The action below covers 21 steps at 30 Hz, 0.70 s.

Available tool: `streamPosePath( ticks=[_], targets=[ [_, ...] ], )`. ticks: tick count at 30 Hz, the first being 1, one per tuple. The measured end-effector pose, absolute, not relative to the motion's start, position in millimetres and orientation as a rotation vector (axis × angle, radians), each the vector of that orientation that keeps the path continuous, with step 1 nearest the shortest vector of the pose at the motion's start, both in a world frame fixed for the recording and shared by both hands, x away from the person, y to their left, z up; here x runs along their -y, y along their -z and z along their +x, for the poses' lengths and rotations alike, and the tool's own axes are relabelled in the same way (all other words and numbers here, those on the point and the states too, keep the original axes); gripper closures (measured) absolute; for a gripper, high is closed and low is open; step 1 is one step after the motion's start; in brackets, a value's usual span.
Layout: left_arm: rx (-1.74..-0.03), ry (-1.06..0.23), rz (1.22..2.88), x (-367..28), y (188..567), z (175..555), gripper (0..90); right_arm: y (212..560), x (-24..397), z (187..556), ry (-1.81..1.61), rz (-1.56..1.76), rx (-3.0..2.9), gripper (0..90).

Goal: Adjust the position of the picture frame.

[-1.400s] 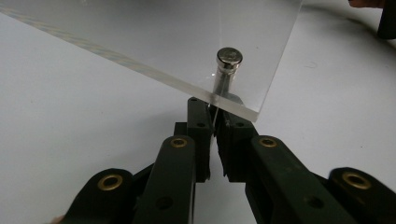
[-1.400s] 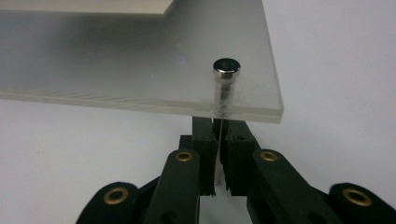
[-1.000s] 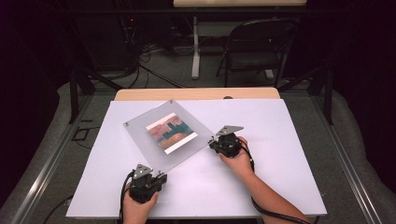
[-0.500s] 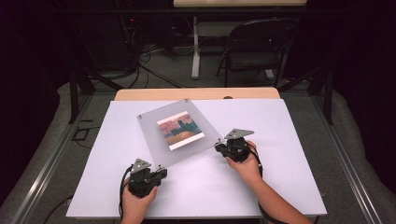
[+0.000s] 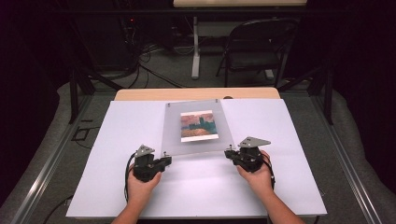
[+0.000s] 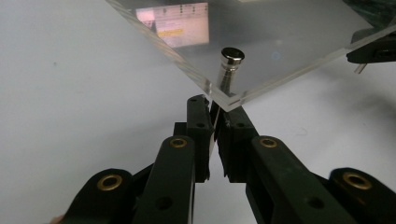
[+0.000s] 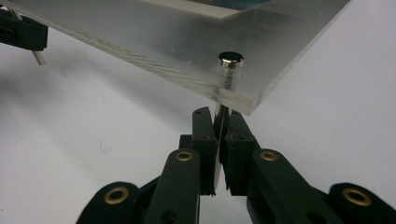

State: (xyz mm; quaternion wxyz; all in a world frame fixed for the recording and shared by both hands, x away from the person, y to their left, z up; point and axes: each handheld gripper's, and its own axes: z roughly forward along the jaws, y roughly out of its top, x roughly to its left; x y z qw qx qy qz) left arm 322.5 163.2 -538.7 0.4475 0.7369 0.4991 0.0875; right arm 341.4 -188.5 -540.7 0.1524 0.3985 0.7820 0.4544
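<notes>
The clear acrylic picture frame (image 5: 198, 128) hung over the middle of the white surface (image 5: 107, 140), held by its two near corners, its far edge toward the wooden strip (image 5: 196, 94) at the back. It was tilted, with the near edge raised off the surface. Sandwiched in its middle was a small print (image 5: 199, 126) in pink, orange and teal.

The left gripper (image 5: 163, 161) was clamped shut on the metal pin (image 6: 229, 70) at the frame's near left corner. In the left gripper view, the jaws met almost completely around the thin lower part of the pin, just under the corner of the frame (image 6: 261, 51), and the pin's round silver cap stood above the plate. The left hand (image 5: 140, 184) came in from the near edge of the surface.

The right gripper (image 5: 229, 153) was likewise closed tight on the pin (image 7: 229, 70) at the near right corner. In the right gripper view, its jaws pinched the pin's stem below the thick clear edge of the frame (image 7: 187, 42), with the cap showing through the acrylic above. The right hand (image 5: 256, 170) held it from the near side, and a grey plate sat on top of that gripper.

Both grippers were well apart, one at each end of the frame's near edge. A folding chair (image 5: 257, 51) stood on the floor beyond the surface.
</notes>
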Motion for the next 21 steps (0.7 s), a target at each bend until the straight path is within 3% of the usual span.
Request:
streamPosePath(
  ticks=[21],
  targets=[
    [-1.24, -0.228, 1.858, -159, 549, 341, 83.6, 553, 189, 346, -1.261, 1.178, -2.259, 85.3]
  ],
)
